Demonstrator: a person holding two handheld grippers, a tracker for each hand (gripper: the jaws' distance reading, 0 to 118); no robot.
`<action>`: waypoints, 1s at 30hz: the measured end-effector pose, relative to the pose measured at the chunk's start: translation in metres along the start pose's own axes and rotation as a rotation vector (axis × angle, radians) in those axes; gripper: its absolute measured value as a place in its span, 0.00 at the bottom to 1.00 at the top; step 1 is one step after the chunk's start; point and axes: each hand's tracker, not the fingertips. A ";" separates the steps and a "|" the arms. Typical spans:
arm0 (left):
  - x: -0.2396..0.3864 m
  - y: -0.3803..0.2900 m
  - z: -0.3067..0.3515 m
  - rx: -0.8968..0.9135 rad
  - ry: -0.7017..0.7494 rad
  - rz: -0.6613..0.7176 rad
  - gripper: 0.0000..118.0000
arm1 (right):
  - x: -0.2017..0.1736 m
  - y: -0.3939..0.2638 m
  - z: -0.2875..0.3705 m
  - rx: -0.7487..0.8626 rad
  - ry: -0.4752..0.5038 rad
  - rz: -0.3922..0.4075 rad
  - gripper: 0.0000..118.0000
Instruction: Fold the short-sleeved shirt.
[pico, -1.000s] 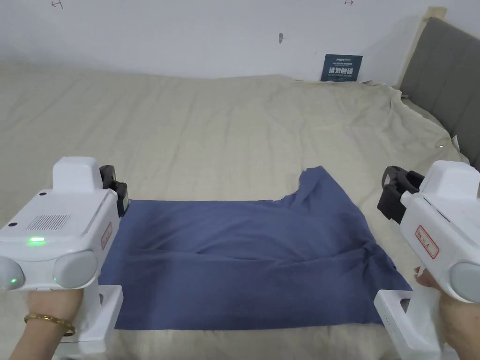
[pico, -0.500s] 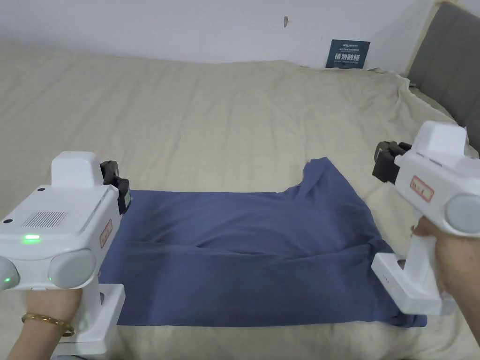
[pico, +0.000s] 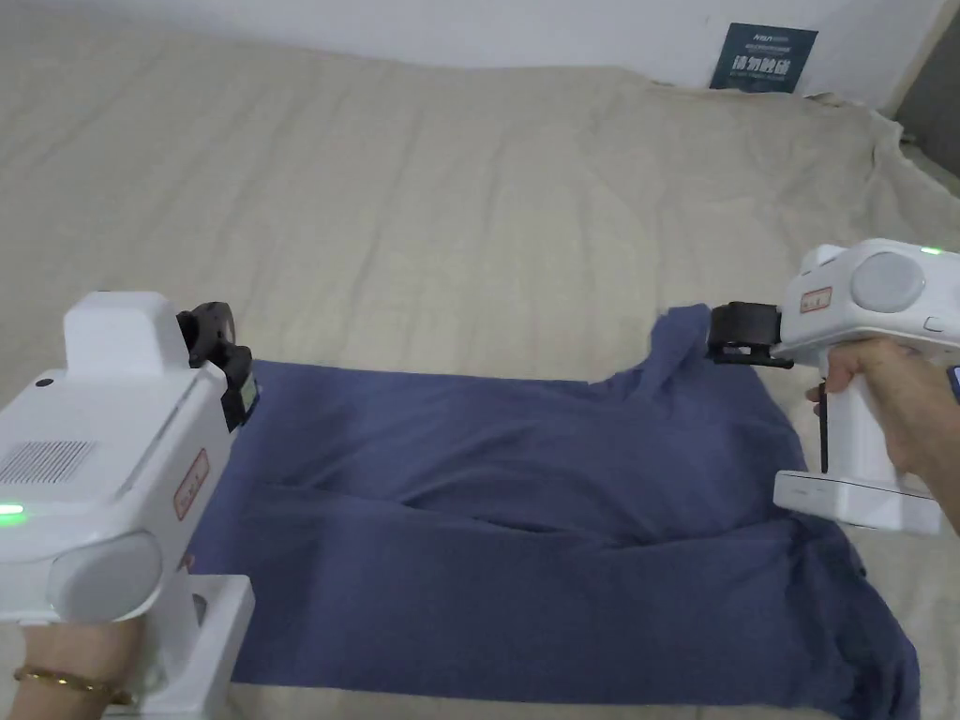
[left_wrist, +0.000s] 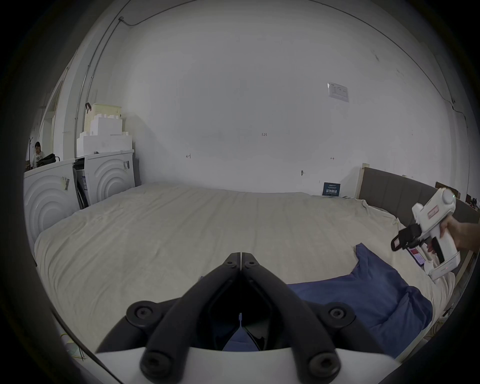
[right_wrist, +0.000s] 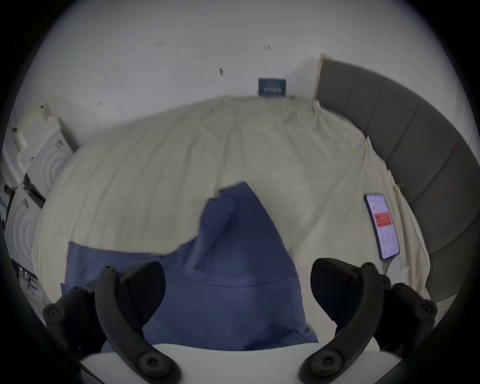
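Note:
A dark blue short-sleeved shirt (pico: 525, 506) lies flat on the beige bed sheet (pico: 422, 216), folded lengthwise, with a sleeve sticking out toward the far right (pico: 680, 342). My left gripper (pico: 225, 366) hovers at the shirt's left end. In the left gripper view its jaws (left_wrist: 241, 257) are pressed together with nothing between them. My right gripper (pico: 736, 335) points left above the sleeve at the shirt's right end. It is open, and in the right gripper view the shirt (right_wrist: 233, 259) lies beneath the spread jaws (right_wrist: 237, 280). The left gripper view also catches the right gripper (left_wrist: 405, 240).
A phone (right_wrist: 381, 226) with a lit screen lies on the sheet to the right of the shirt. A grey headboard (right_wrist: 415, 156) borders the bed on the right, and a blue sign (pico: 762, 58) leans on the far wall. White cabinets (left_wrist: 52, 189) stand left of the bed.
My right gripper has swung from beside the shirt's right edge to left-pointing above the sleeve. The left gripper has stayed put. The head camera has tilted down.

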 end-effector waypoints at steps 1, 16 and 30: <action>0.000 -0.001 -0.005 -0.007 -0.001 0.004 0.00 | 0.004 0.000 -0.012 -0.037 -0.003 -0.028 0.95; -0.002 -0.022 -0.054 -0.103 0.042 0.031 0.00 | 0.030 -0.019 -0.086 -0.155 -0.105 -0.124 0.38; -0.053 0.040 -0.147 -0.390 0.042 0.215 0.96 | 0.031 -0.002 -0.047 -0.085 -0.061 -0.042 0.01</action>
